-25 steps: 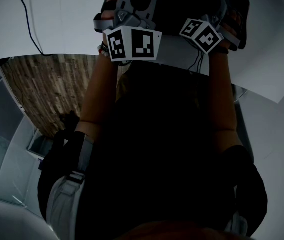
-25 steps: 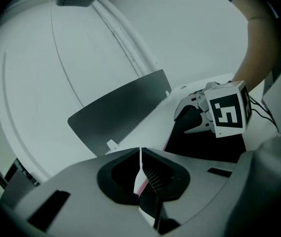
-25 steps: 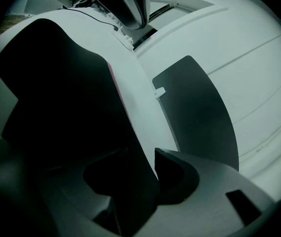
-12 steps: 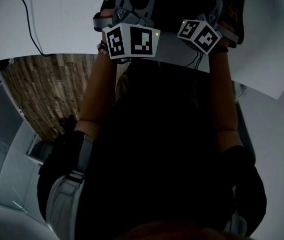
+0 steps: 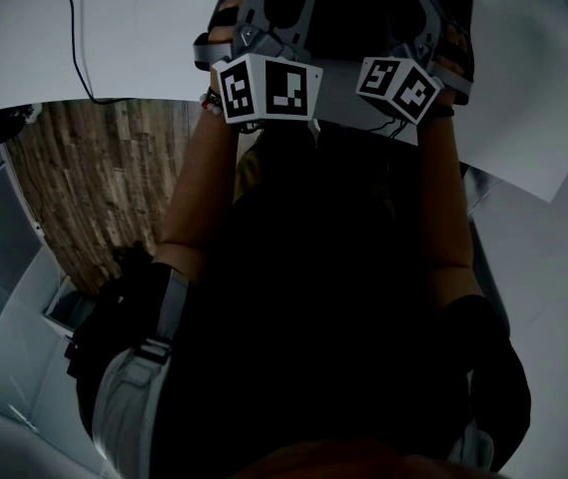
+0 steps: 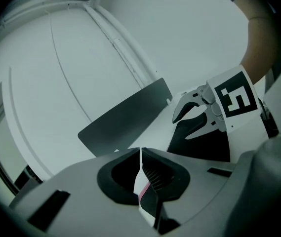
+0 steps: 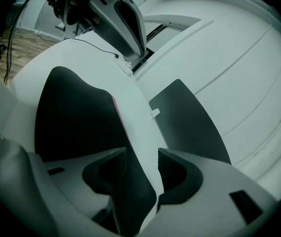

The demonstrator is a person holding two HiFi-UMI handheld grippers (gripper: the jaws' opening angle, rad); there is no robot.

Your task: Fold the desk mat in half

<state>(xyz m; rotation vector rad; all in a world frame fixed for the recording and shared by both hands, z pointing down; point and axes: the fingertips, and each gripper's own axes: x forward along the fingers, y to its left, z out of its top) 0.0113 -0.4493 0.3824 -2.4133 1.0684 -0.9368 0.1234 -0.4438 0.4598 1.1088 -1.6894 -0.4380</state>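
Overlooking desk mat (image 5: 528, 108), white table (image 5: 14, 48), plank floor (image 5: 94, 188)

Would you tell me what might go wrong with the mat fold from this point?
The right gripper has just been opening its jaws, which stand loosely around the mat, so that side may drop. The left gripper pinches only the thin edge, so the mat may slip or fold crooked.

White tabletop (image 5: 144, 38), upper frame: thin black cable (image 5: 73, 28) at upper left. In the left gripper view, a dark grey rounded-cornered flat patch (image 6: 125, 117), sheet or shadow, lies mid-frame.
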